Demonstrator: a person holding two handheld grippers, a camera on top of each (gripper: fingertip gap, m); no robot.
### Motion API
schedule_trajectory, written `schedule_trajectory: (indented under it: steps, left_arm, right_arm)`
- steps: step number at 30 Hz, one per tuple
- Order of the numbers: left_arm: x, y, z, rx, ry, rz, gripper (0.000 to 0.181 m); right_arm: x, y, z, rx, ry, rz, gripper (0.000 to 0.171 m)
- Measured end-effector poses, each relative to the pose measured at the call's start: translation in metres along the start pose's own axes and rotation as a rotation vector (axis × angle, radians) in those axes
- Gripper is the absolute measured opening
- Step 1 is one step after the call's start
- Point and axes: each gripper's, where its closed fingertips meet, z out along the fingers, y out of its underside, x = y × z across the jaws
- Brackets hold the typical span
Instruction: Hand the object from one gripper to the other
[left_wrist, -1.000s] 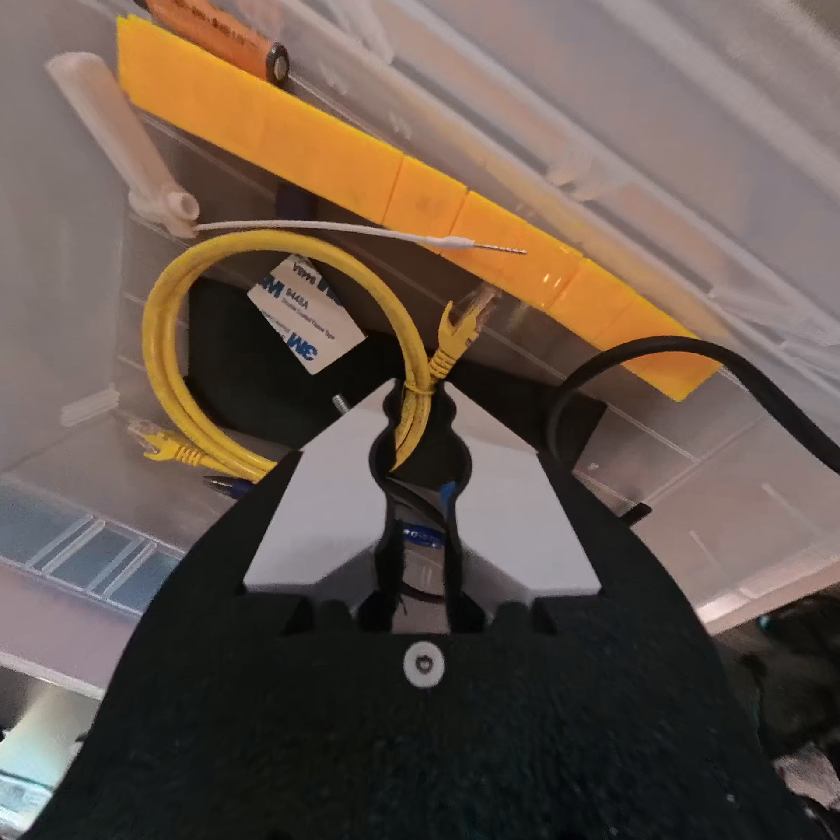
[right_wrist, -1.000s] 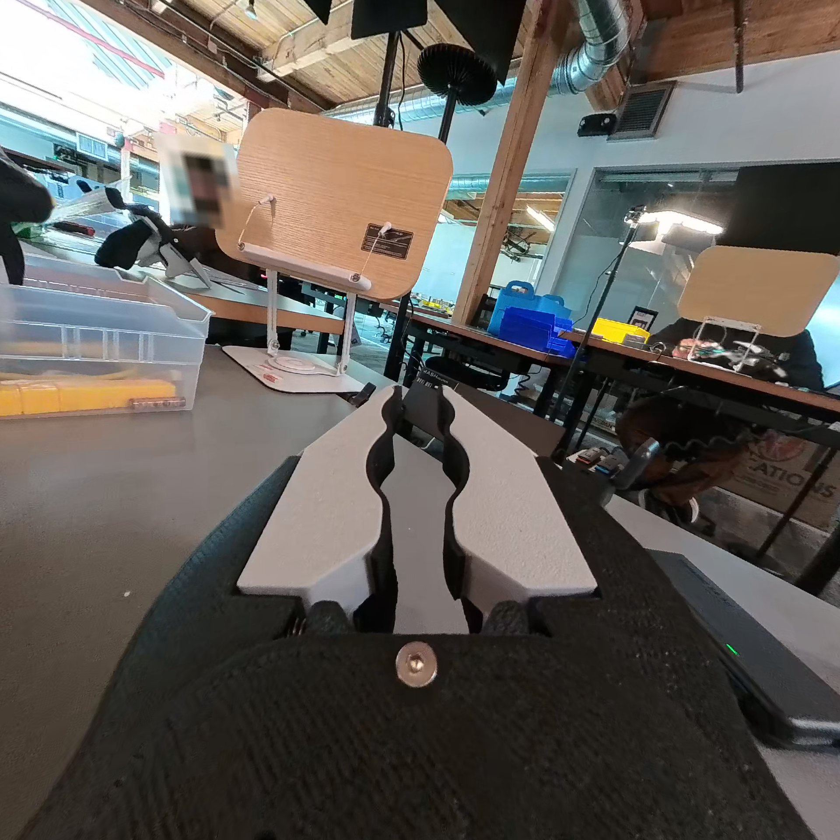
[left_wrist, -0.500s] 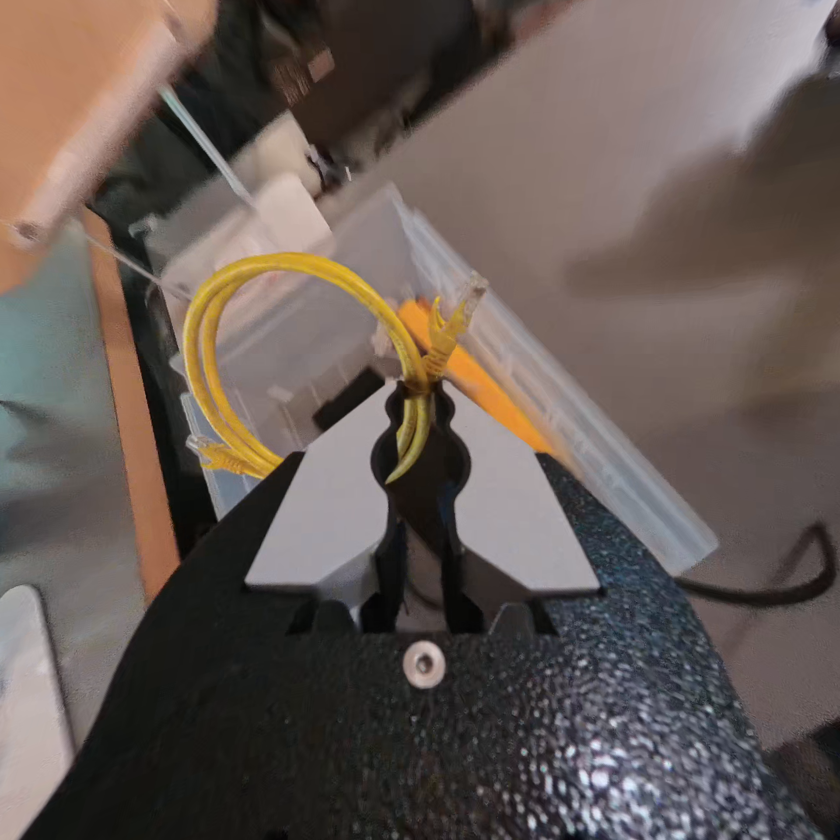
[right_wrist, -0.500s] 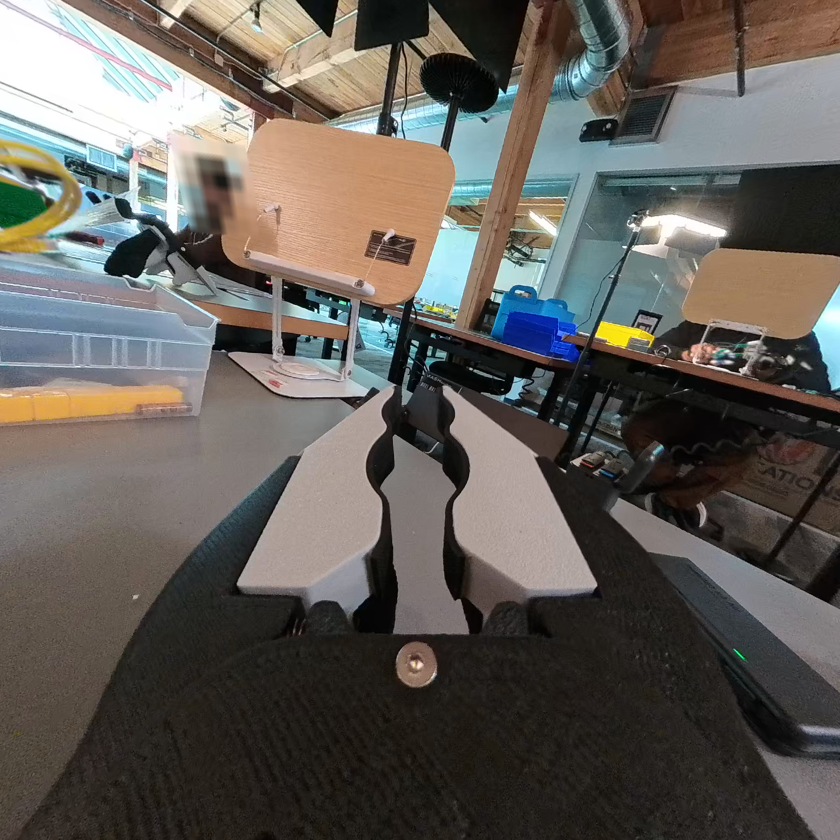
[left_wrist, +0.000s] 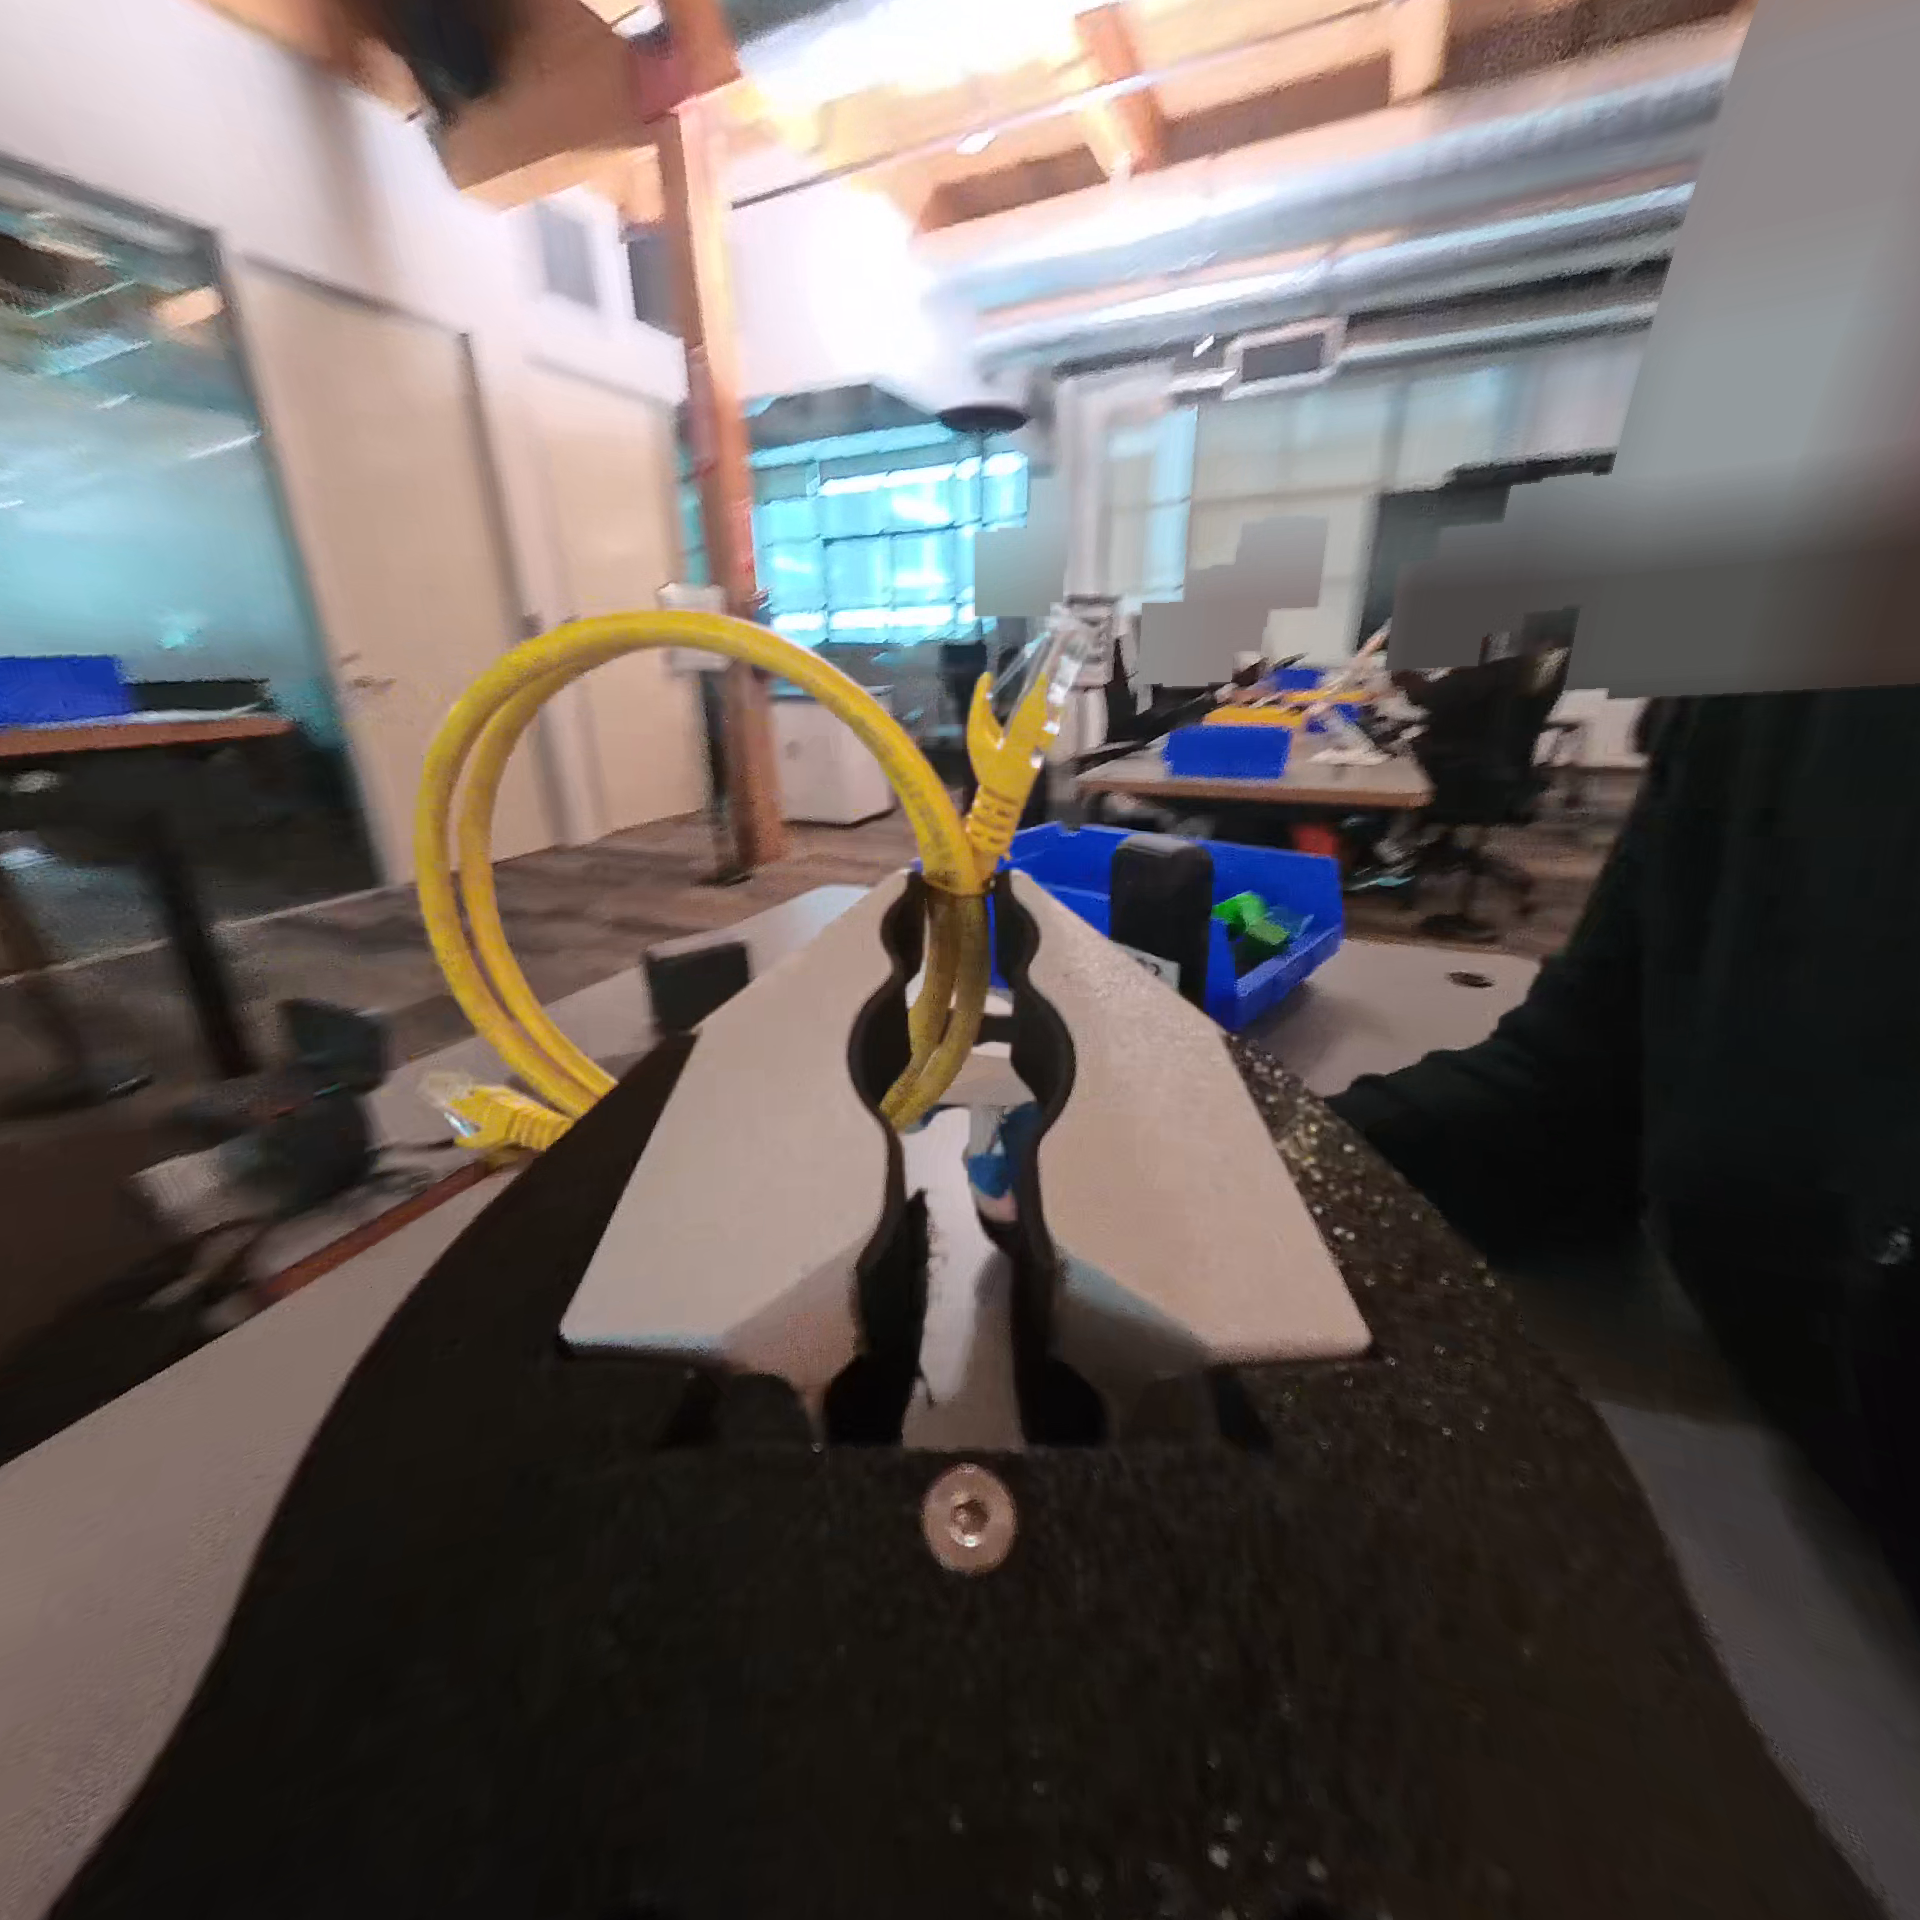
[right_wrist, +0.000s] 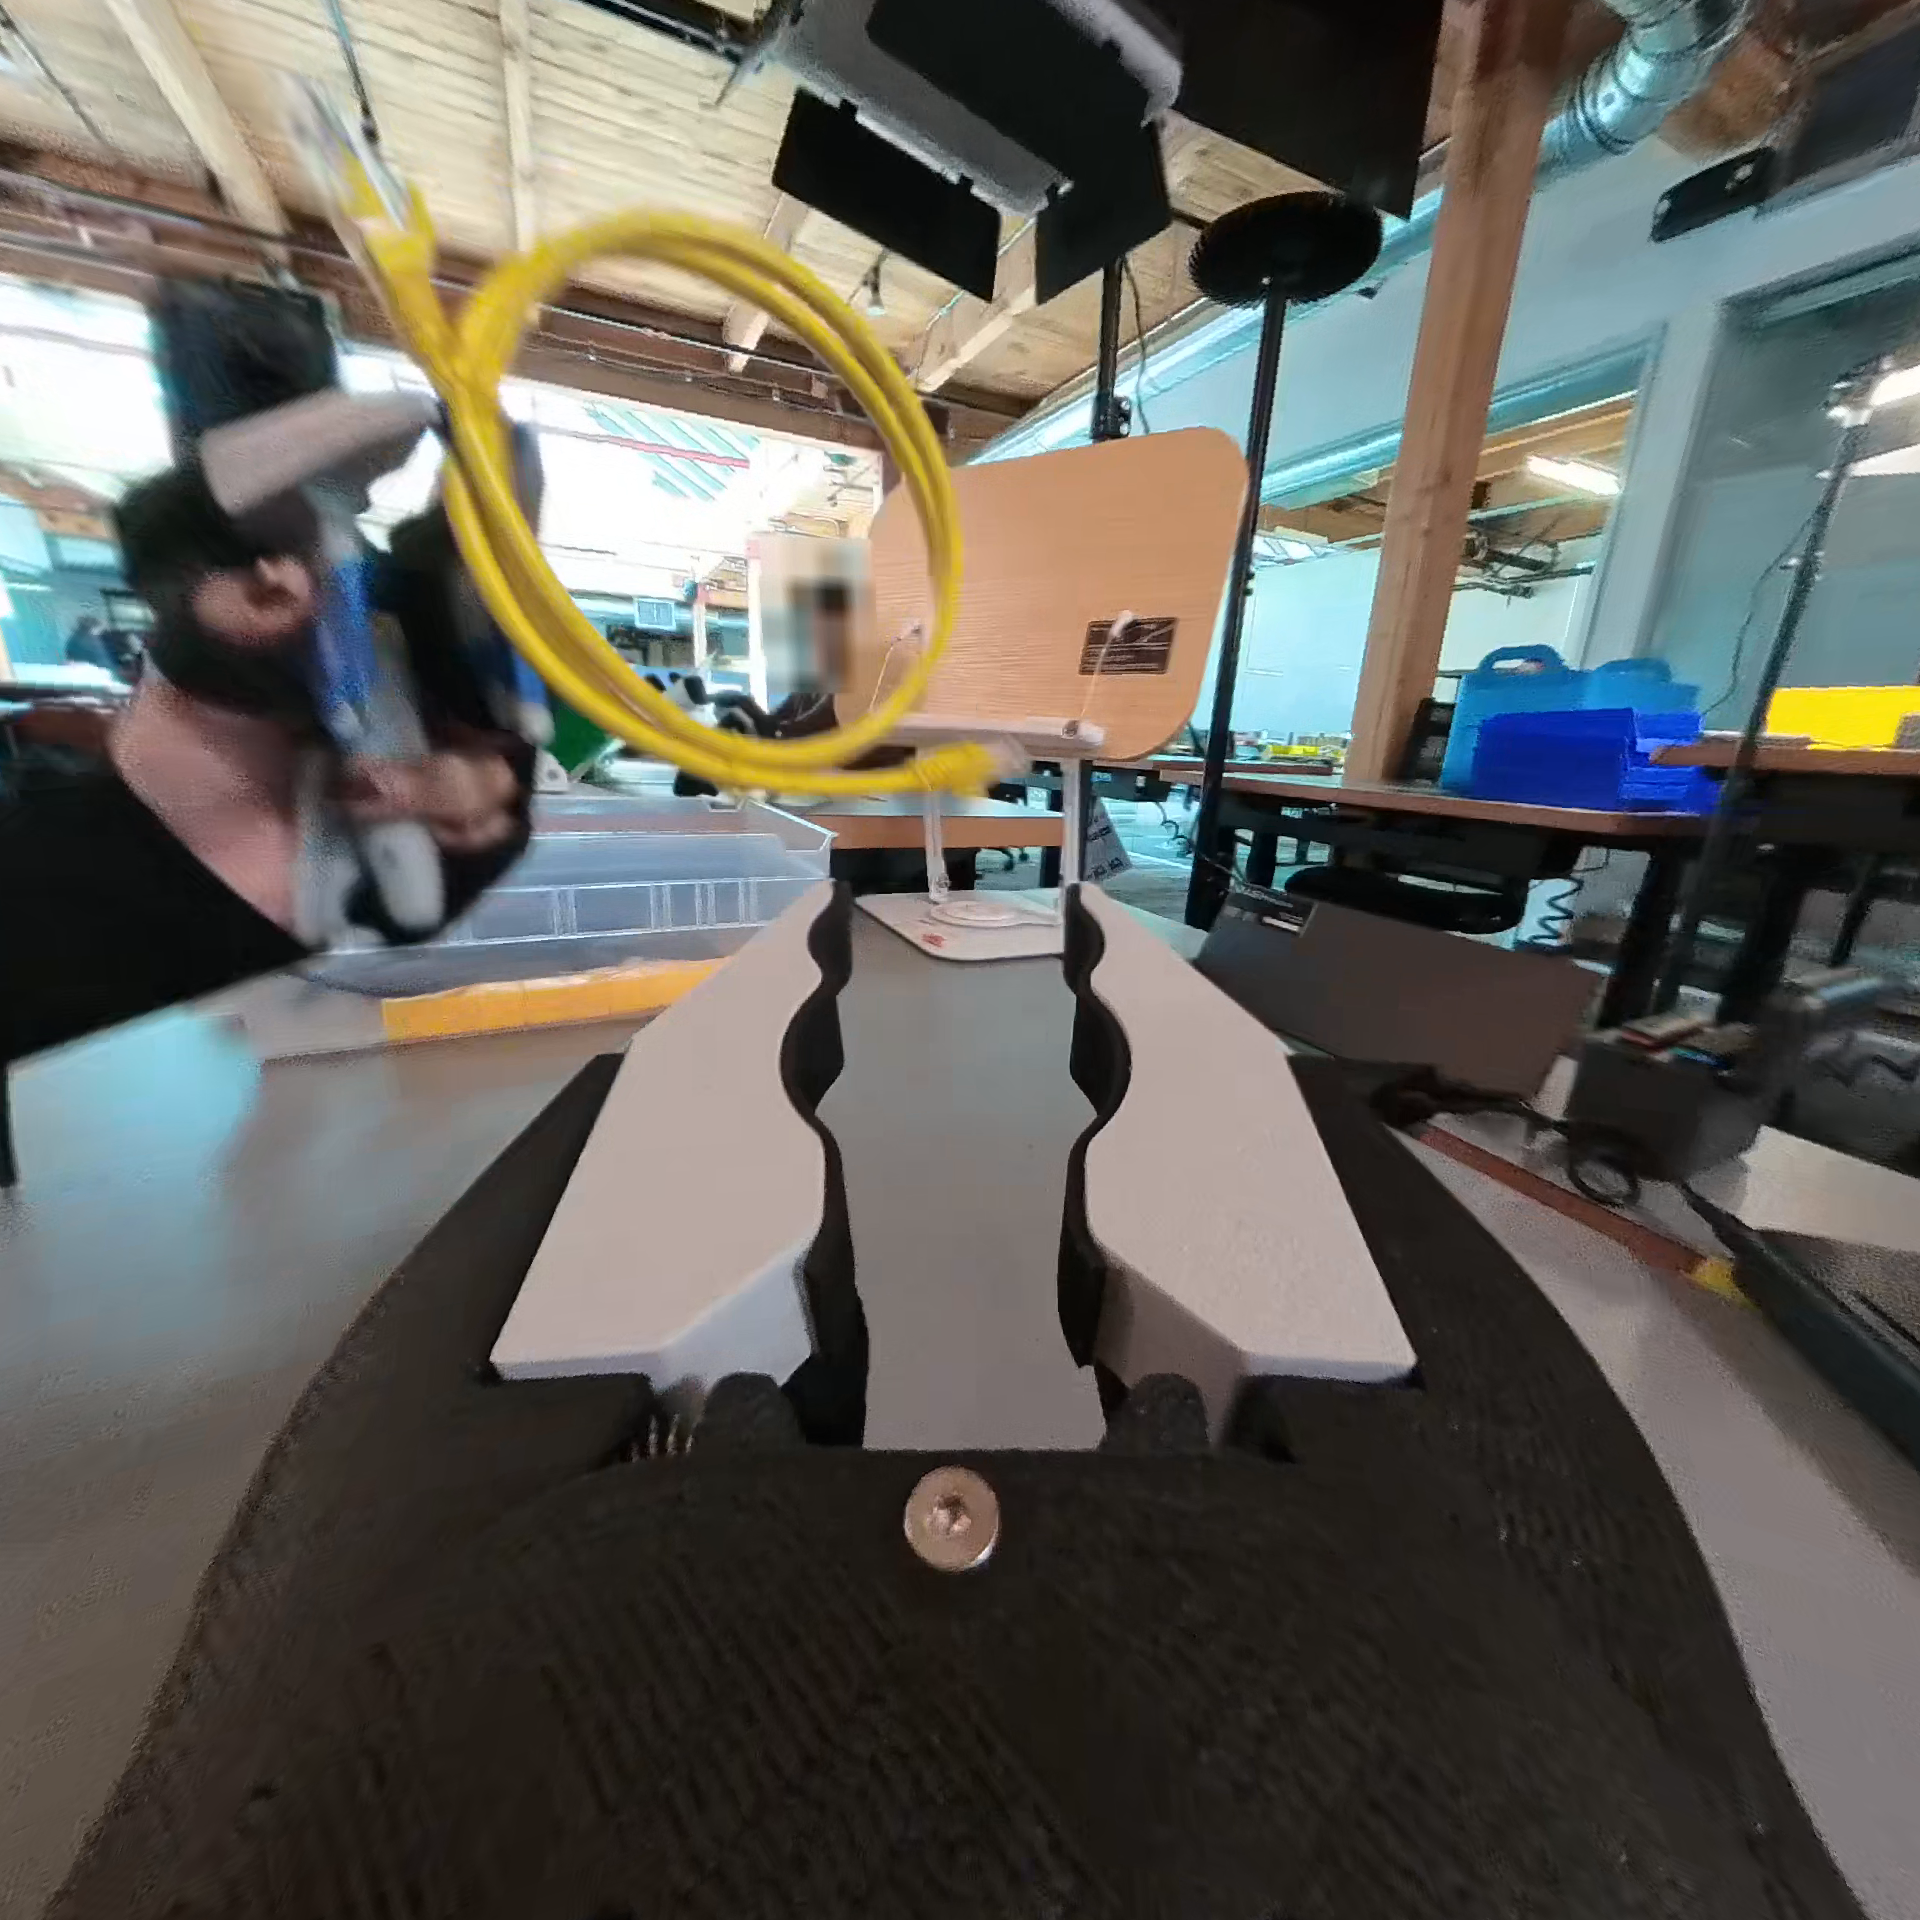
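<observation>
Now, left to right across the two views:

Left claw (left_wrist: 958, 894): clamped on the yellow cable (left_wrist: 665, 665) near its tips, held up in the air above the desk (left_wrist: 114, 1538).
Yellow cable: coiled in a double loop that stands out to the left of the left claw; one clear-tipped plug sticks up just right of the grip, the other plug hangs low at the left, near the claw's black body.
Left claw in the right wrist view (right_wrist: 343, 665): far left and blurred, gripped in a person's hand (right_wrist: 208, 748), with the yellow cable (right_wrist: 727, 499) looped out to its right, high above the desk (right_wrist: 156, 1195).
Clear bin (right_wrist: 665, 894): on the desk beyond the hand, with a yellow strip (right_wrist: 540, 1003) at its near wall.
Right claw (right_wrist: 951, 894): jaws apart with nothing between them, low over the desk, pointing under the loop and well apart from it.
Wooden stand (right_wrist: 1060, 582): upright on the desk, far behind the right claw.
Blue bin (left_wrist: 1278, 935): on the desk just beyond the left claw's tips, right of centre in the left wrist view.
Person's dark sleeve (left_wrist: 1714, 1039): at the right edge of the left wrist view.
</observation>
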Motion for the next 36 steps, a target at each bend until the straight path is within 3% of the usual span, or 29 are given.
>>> schedule_trajectory:
  steps: [4, 8, 12, 17, 19, 20, 25, 29, 36]
  left_arm:
    - [-0.004, 0.052, 0.048, 0.095, 0.126, -0.112, 0.011]
    - [-0.015, 0.082, 0.074, 0.145, 0.147, -0.162, 0.01]
    - [-0.005, 0.095, 0.082, 0.087, 0.117, 0.022, 0.01]
    - [0.017, 0.096, 0.084, 0.067, 0.206, 0.066, 0.01]
    - [0.024, 0.099, 0.085, 0.05, 0.25, 0.056, 0.01]
    - [0.027, 0.099, 0.085, 0.045, 0.263, 0.055, 0.01]
    - [0.024, 0.104, 0.088, -0.015, 0.202, 0.095, 0.016]
    - [0.002, 0.119, 0.09, -0.094, 0.048, 0.137, 0.072]
    - [-0.02, 0.14, 0.085, -0.206, -0.059, 0.173, 0.104]
  right_arm:
    - [0.033, -0.002, -0.025, -0.033, 0.075, 0.036, 0.04]
    - [0.061, 0.015, -0.029, -0.136, 0.061, 0.289, 0.045]
    - [0.056, 0.039, -0.021, -0.289, -0.081, 0.581, 0.046]
    - [0.02, 0.043, -0.015, -0.346, -0.344, 0.914, 0.048]
    - [0.014, 0.04, -0.014, -0.339, -0.39, 0.96, 0.035]
    - [0.015, 0.044, -0.013, -0.358, -0.371, 0.96, 0.02]
    - [0.027, 0.04, -0.013, -0.309, -0.323, 0.893, 0.015]
    - [0.051, 0.018, -0.015, -0.167, -0.192, 0.691, 0.012]
    - [0.094, -0.016, -0.034, -0.007, 0.14, 0.312, 0.01]
